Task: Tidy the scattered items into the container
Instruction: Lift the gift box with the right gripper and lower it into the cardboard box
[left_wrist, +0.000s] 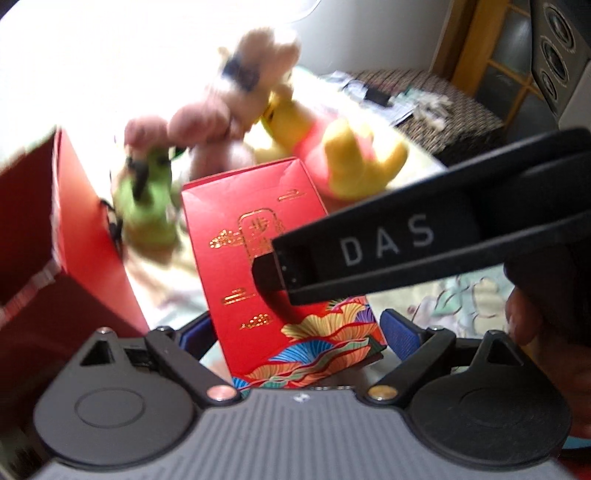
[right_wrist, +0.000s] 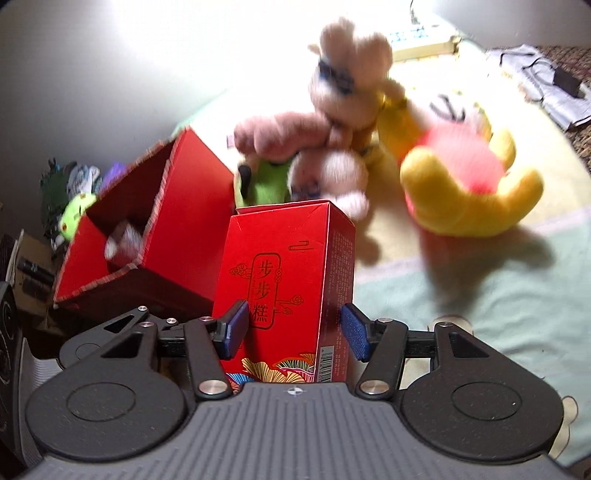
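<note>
We steer toward the open red bin on the bed, carton upright between both hand-held grippers, right and left: blue pads wide, seemingly not pressing; close before lifting.

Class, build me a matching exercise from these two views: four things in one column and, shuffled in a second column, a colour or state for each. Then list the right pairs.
Column one:
1. tall carton
2. open box
3. bear toy
4. rabbit toy

Column two:
A. yellow with a red shirt, lying on the bedspread
B. pale pink, wearing dark glasses
C. red, open at the top, something pale inside
D. red with gold print, standing between the right gripper pads

Pairs: 1-D, 2-C, 3-A, 4-B
</note>
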